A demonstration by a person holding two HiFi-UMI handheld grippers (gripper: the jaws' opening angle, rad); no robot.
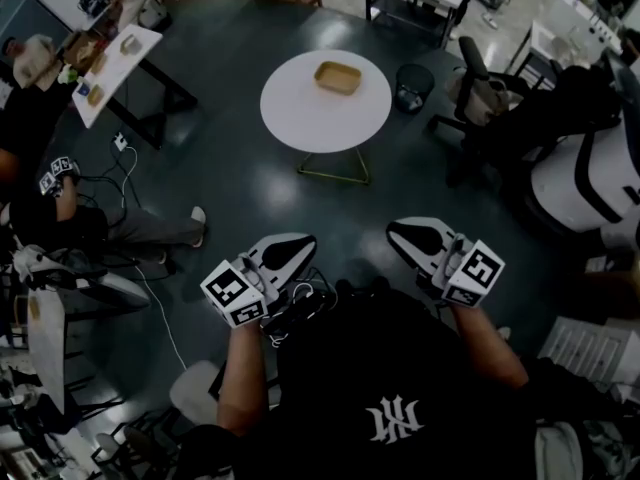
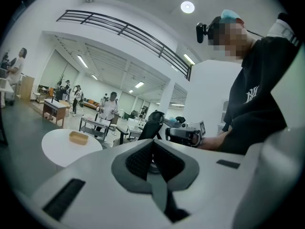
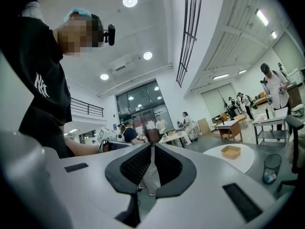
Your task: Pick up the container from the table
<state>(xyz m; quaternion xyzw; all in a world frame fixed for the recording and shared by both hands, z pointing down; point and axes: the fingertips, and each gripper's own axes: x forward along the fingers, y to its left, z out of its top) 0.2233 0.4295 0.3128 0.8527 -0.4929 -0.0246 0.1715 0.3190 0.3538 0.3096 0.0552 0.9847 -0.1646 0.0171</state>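
On the dark floor ahead of you, the round white table (image 1: 300,118) stands well apart from both of your hands, and the container (image 1: 338,77), a shallow tan tray, sits on the far half of its top, a little to the right of the middle. Nothing else lies on the table with it. Your left gripper (image 1: 300,245) and right gripper (image 1: 402,234) are held up in front of your chest, side by side with a gap between them, their tips angled slightly toward each other and toward the table. In the left gripper view the two dark ribbed pads (image 2: 140,160) meet along one line, so that claw is fully closed with nothing in it; the container shows low on the left there, far beyond the tips. In the right gripper view the pads (image 3: 136,165) are also pressed together and hold nothing, and the container shows on the table off to the right. A dark waste bin (image 1: 413,86) stands on the floor just beside the table's right edge, with an office chair (image 1: 480,98) further right. Another person's legs (image 1: 150,230) stretch across the floor at the left.
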